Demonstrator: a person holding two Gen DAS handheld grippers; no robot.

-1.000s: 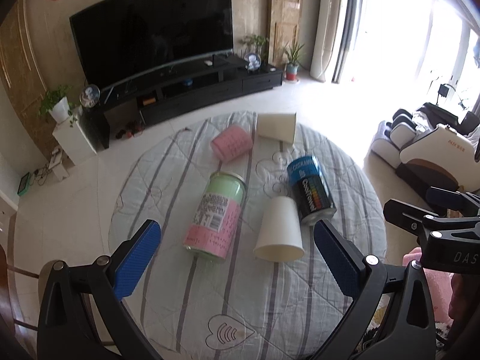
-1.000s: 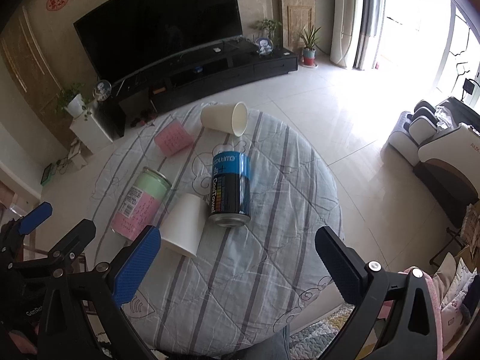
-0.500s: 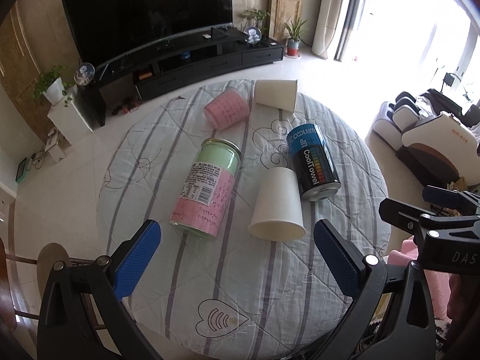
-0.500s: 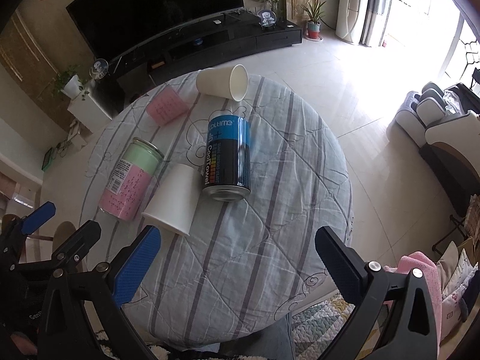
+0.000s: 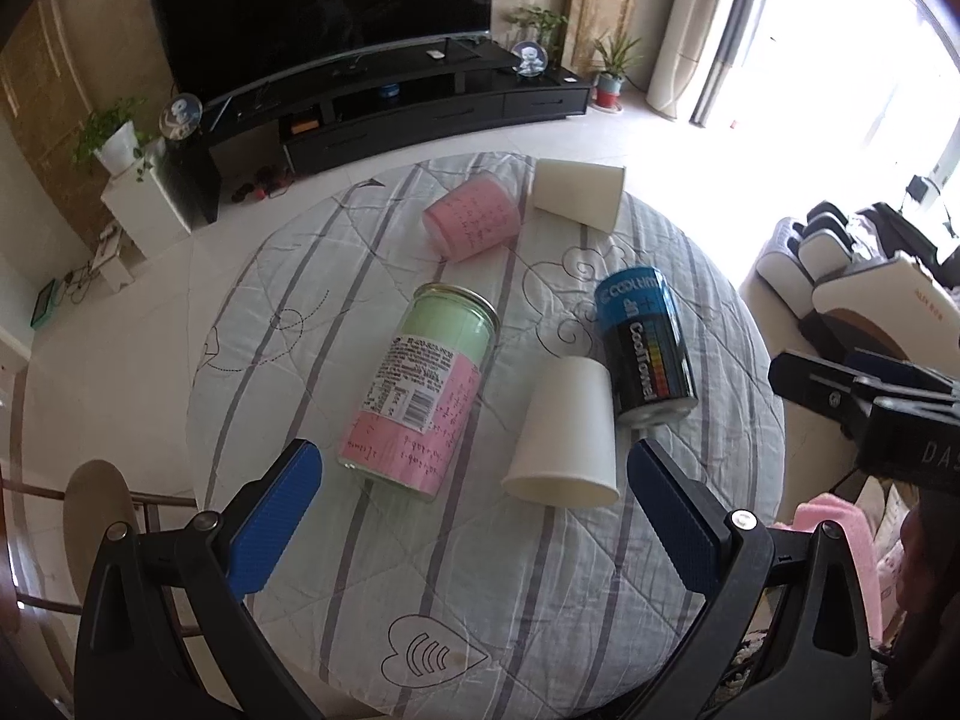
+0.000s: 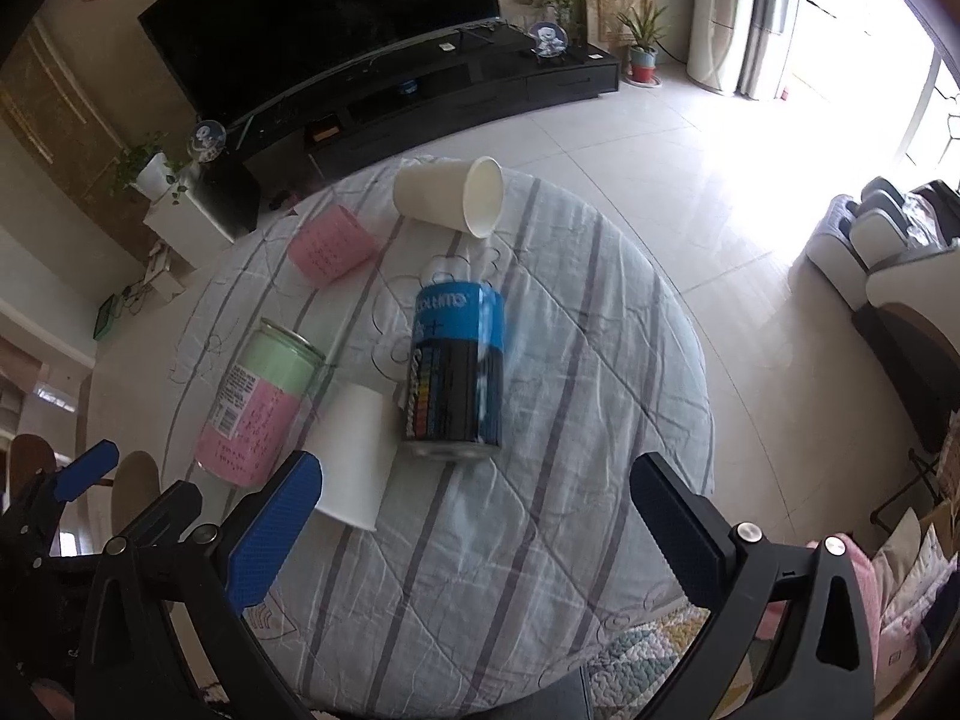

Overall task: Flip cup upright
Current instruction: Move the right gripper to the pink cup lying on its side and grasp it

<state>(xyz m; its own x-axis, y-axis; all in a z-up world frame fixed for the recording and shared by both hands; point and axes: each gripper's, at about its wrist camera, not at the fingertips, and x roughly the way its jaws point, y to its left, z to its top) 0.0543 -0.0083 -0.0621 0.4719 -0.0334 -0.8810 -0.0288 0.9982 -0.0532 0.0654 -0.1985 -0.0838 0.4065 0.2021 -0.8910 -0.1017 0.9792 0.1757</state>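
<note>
On the round table [image 5: 690,570] draped in a grey-striped quilted cloth, a white paper cup [image 5: 567,429] stands upside down, its wide rim on the cloth, touching or just beside the blue-and-black metal can [image 5: 645,348] to its right. A glass jar with a green and pink label [image 5: 420,393] stands near its other side. Farther back lie a small pink cylinder [image 5: 471,219] and a second white paper cup [image 6: 450,195], tipped on its side with its mouth toward the window.

The left gripper [image 5: 474,519] hangs above the near edge of the table, jaws spread wide and holding nothing, the inverted cup between them and ahead. The right gripper [image 6: 477,531] is likewise wide apart and empty, hovering over the cloth in front of the can.
</note>
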